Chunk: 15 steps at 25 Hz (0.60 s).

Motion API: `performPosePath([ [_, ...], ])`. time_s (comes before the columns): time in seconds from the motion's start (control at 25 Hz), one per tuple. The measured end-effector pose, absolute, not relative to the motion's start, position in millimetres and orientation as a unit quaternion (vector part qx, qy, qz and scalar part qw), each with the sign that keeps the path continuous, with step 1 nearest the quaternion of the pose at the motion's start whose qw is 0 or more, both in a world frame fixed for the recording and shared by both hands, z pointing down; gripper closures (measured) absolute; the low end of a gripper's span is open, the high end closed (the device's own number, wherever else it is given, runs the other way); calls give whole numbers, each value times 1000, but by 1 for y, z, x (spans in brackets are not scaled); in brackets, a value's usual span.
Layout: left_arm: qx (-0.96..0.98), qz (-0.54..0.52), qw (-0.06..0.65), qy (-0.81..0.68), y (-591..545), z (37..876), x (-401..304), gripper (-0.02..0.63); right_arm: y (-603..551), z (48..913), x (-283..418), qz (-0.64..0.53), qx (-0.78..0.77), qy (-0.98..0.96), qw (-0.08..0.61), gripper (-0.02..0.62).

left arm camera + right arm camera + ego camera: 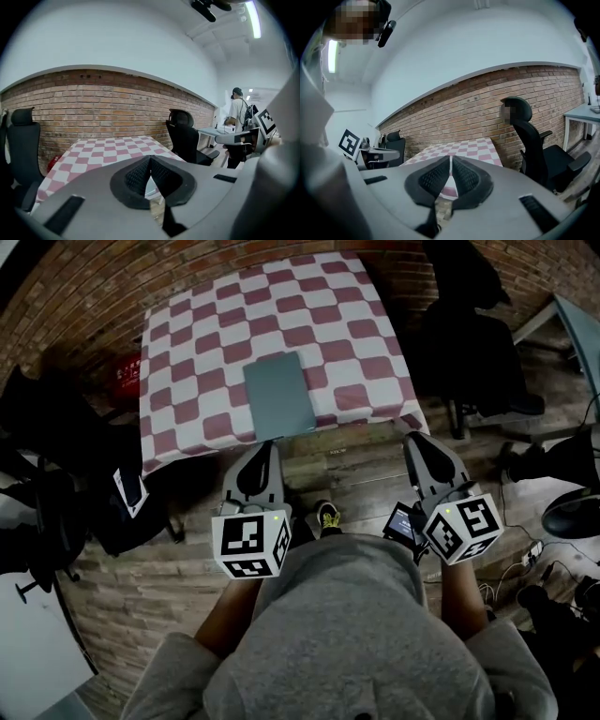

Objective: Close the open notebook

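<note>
**Closed notebook on the desk, both grippers held clear of it**

The notebook (279, 395) lies flat and shut, grey-blue cover up, on the chequered cloth of the desk (206, 324). It sits at the middle of the near edge, its lower end reaching that edge. The left gripper (262, 448) hangs off the desk just short of the near edge, close to the notebook but not touching it. Its jaws are pressed together with nothing between them. The right gripper (418, 441) hangs beside the near right corner, its jaws also together and empty. A black office chair (469, 343) stands by the desk's right edge, and a brick wall (93, 103) runs behind the far edge.
</note>
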<state>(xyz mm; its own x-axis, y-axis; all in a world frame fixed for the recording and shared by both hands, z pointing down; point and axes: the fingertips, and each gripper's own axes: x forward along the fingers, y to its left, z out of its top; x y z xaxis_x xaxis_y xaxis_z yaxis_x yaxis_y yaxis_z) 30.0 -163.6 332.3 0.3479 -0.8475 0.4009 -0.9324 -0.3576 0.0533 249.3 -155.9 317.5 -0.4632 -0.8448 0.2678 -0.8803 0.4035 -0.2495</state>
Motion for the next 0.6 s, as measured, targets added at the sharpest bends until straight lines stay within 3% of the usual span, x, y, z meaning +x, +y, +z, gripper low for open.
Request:
performPosePath([
  [0.6, 786, 140, 133, -587, -149, 317, 9, 595, -164, 307, 235, 163, 492, -854, 45, 560],
])
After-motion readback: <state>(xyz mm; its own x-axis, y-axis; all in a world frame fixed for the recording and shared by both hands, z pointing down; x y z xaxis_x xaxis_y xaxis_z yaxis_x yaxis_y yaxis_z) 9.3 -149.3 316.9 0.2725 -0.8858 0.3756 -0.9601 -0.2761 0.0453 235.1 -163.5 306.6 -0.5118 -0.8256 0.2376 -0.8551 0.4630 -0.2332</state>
